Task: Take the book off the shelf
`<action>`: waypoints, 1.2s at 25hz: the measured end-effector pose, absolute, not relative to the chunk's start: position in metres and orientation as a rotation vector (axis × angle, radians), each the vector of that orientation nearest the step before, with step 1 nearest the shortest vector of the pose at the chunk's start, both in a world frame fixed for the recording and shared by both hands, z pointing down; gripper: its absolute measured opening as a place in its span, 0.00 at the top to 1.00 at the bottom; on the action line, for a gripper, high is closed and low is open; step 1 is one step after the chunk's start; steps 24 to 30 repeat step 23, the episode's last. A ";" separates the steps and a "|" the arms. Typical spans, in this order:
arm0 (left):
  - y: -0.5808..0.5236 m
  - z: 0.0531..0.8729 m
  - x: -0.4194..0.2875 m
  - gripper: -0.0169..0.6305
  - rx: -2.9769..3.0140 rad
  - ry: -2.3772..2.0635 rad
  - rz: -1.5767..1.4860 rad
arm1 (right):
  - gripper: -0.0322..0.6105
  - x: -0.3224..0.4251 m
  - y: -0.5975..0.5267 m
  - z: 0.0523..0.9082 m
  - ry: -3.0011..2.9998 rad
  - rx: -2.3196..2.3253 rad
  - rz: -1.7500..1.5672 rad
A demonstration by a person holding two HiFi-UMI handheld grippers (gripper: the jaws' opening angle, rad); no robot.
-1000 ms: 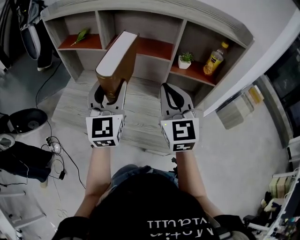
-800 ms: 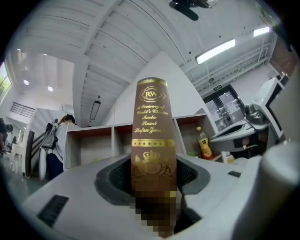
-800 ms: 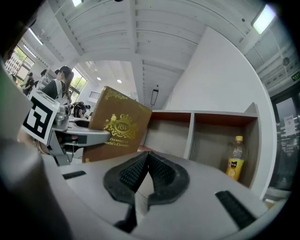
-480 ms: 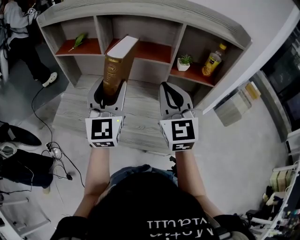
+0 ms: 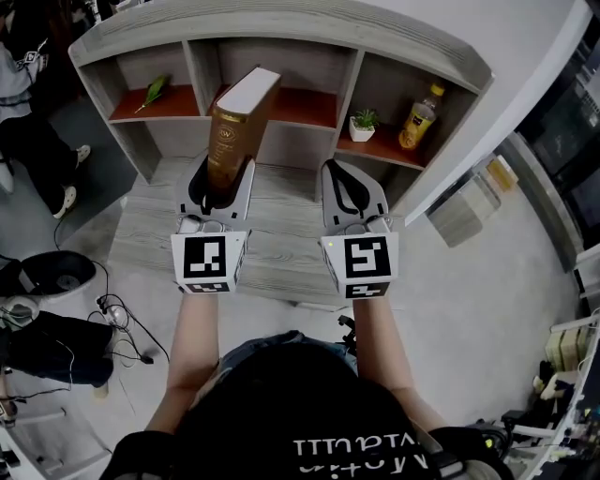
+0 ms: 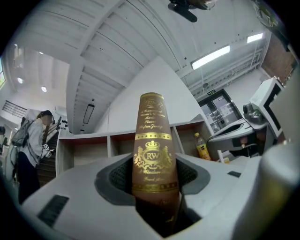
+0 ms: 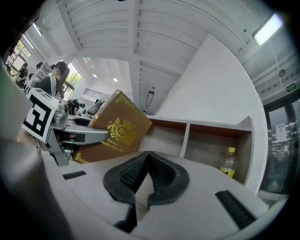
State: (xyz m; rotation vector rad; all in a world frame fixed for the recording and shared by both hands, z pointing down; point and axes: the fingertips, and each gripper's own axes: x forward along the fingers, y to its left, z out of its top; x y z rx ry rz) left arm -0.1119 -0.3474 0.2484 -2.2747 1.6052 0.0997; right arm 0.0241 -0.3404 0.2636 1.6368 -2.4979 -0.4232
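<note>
A brown book (image 5: pixel 234 127) with gold print and white page edges stands upright, held up in front of the shelf's (image 5: pixel 281 28) middle compartment. My left gripper (image 5: pixel 221 178) is shut on its lower end. In the left gripper view the gold-stamped spine (image 6: pixel 152 150) rises from between the two dark pads (image 6: pixel 119 176), which press on its sides. My right gripper (image 5: pixel 353 187) hovers beside it over the wooden table (image 5: pixel 281 248), shut on nothing, its pads (image 7: pixel 161 171) meeting at the tips. From the right gripper view the book's cover (image 7: pixel 115 133) shows at the left.
The shelf holds a green leafy item (image 5: pixel 157 90) in the left compartment, and a small potted plant (image 5: pixel 363 122) and a yellow drink bottle (image 5: pixel 419 117) in the right one. A person's legs (image 5: pixel 28 141) are at the far left, with cables and bags on the floor (image 5: pixel 56 319).
The book has tipped from leaning back to more upright, its spine now facing me. Both grippers stay nearly where they were. A person has moved about at the left.
</note>
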 end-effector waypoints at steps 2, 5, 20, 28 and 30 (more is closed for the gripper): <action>-0.346 0.247 -0.110 0.62 -2.276 1.596 0.097 | 0.93 0.027 -0.339 0.262 -2.492 1.651 -0.425; -0.343 0.246 -0.109 0.62 -2.281 1.587 0.097 | 0.93 0.028 -0.334 0.261 -2.488 1.664 -0.426; -0.326 0.240 -0.106 0.62 -2.279 1.562 0.108 | 0.93 0.030 -0.316 0.251 -2.487 1.668 -0.467; -0.323 0.240 -0.107 0.62 -2.274 1.561 0.108 | 0.93 0.030 -0.314 0.250 -2.486 1.680 -0.477; -0.323 0.240 -0.107 0.62 -2.274 1.561 0.108 | 0.93 0.030 -0.314 0.250 -2.486 1.680 -0.477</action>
